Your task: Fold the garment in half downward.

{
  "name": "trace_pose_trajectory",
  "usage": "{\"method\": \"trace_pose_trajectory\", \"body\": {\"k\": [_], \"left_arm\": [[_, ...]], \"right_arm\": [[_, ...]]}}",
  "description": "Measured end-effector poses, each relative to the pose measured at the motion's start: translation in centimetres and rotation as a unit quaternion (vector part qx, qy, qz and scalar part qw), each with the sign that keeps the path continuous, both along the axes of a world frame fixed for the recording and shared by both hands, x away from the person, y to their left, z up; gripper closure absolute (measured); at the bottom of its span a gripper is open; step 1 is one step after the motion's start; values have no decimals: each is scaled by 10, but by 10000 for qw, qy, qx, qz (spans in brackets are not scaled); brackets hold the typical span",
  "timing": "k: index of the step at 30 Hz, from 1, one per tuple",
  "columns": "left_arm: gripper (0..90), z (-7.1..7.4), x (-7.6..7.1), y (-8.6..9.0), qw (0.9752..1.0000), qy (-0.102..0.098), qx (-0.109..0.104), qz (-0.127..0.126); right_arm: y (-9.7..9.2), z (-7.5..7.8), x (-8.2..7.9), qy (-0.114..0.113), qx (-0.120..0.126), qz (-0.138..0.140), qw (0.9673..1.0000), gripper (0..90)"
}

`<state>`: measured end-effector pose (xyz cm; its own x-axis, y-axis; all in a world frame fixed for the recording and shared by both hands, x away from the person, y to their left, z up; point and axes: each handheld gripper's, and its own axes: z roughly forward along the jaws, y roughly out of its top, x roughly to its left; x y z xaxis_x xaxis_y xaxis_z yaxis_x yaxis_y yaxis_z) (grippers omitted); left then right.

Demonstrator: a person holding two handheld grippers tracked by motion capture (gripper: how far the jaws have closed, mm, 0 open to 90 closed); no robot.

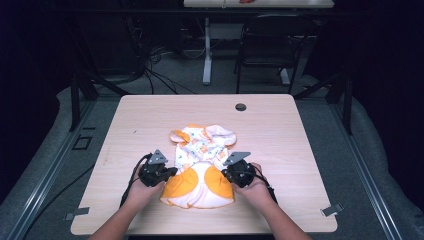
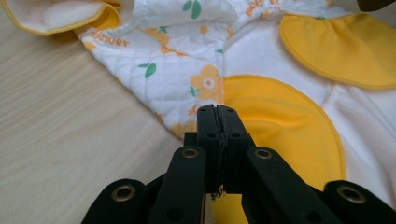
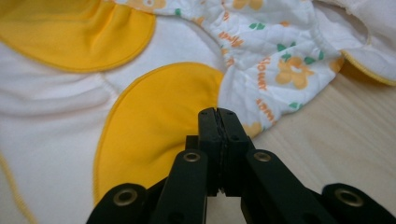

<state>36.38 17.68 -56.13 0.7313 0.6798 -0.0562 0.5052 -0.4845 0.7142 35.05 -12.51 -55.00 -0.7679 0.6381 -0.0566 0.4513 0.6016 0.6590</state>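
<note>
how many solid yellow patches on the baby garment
2 visible: one yellow patch by the left gripper, the other yellow patch by the right gripper. The garment may hide more underneath.

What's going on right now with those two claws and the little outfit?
Left gripper and right gripper shut, empty, flanking the baby garment. Garment lies flat on the table. Nothing in the way.

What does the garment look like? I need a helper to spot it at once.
On the wooden table, between the two grippers, lies a small baby garment. It is white with two big yellow patches and a flower-printed quilted top.
</note>
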Motion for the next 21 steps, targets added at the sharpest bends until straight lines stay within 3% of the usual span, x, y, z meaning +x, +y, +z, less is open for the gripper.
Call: {"method": "trace_pose_trajectory", "body": {"k": [4, 5, 11, 16, 18, 21], "left_arm": [[896, -1, 11, -3, 9999, 69, 72, 2], [897, -3, 18, -6, 9997, 69, 218, 22], [897, -3, 35, -11, 9980, 214, 584, -80], [897, -1, 43, -14, 9976, 238, 625, -153], [897, -3, 47, -17, 9965, 297, 741, -232], [898, -4, 48, -18, 9965, 328, 728, -263]], "right_arm": [[1, 1, 14, 74, 11, -91, 9999, 890], [1, 0, 23, 109, -42, -127, 9999, 887], [-1, -4, 41, 236, -162, -194, 9994, 873], [0, -6, 47, 265, -208, -109, 9994, 866], [2, -11, 48, 368, -298, -15, 9989, 870], [3, -13, 47, 356, -415, 97, 9985, 882]]}}
